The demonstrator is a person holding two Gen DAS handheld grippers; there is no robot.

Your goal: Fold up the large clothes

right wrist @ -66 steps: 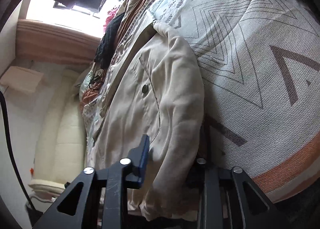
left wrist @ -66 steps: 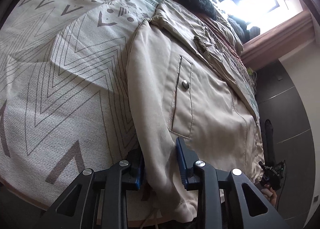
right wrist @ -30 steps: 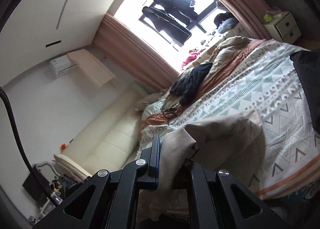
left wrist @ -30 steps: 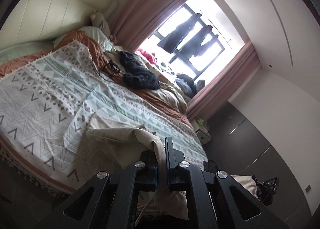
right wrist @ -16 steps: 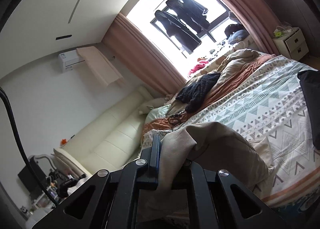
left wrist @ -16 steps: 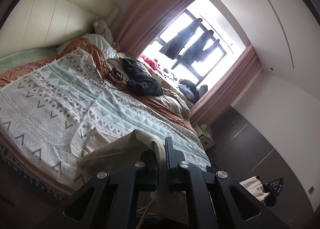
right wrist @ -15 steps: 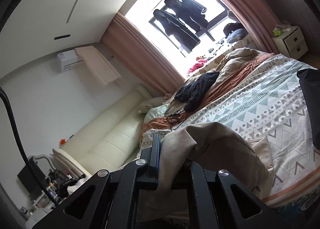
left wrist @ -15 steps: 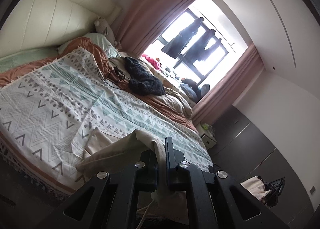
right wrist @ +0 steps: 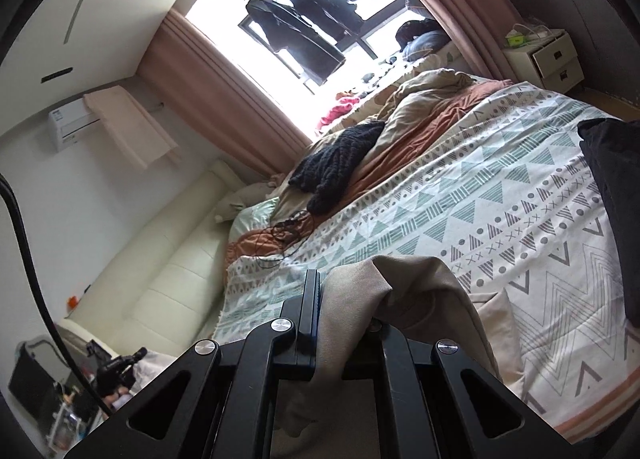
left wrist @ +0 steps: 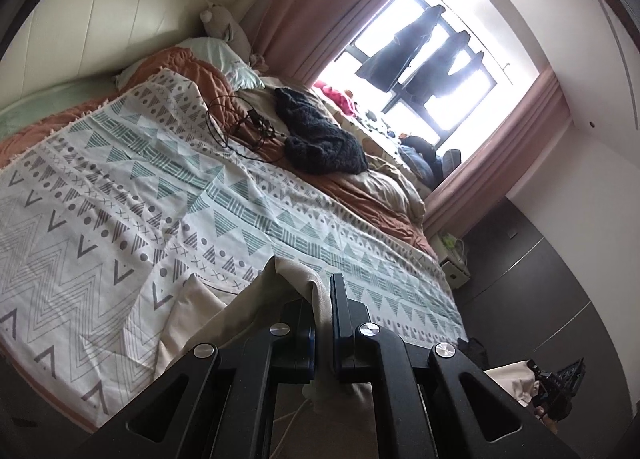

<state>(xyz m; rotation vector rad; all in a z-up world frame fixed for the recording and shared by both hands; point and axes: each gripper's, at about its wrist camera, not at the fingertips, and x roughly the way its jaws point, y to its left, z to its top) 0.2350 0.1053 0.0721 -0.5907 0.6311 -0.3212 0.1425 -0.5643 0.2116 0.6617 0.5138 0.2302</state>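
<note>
A beige jacket (left wrist: 256,299) hangs from both grippers, lifted above the near edge of the bed. My left gripper (left wrist: 322,311) is shut on a fold of its cloth, which drapes over the left finger and trails onto the patterned bedspread (left wrist: 120,199). My right gripper (right wrist: 344,315) is shut on another bunch of the jacket (right wrist: 404,287), which covers the right finger and hangs down below. Most of the jacket is hidden beneath the grippers.
A black knitted garment (left wrist: 320,139) and tangled cables (left wrist: 240,127) lie at the far side of the bed by a rumpled brown duvet (right wrist: 420,127). A cream headboard (left wrist: 100,31) and a nightstand (right wrist: 544,55) flank the bed. A dark item (right wrist: 612,179) lies at the right edge.
Both grippers closed on the jacket's edge and lifted it off the bed. Over the last second they have risen slightly, and more of the jacket has left the bedspread.
</note>
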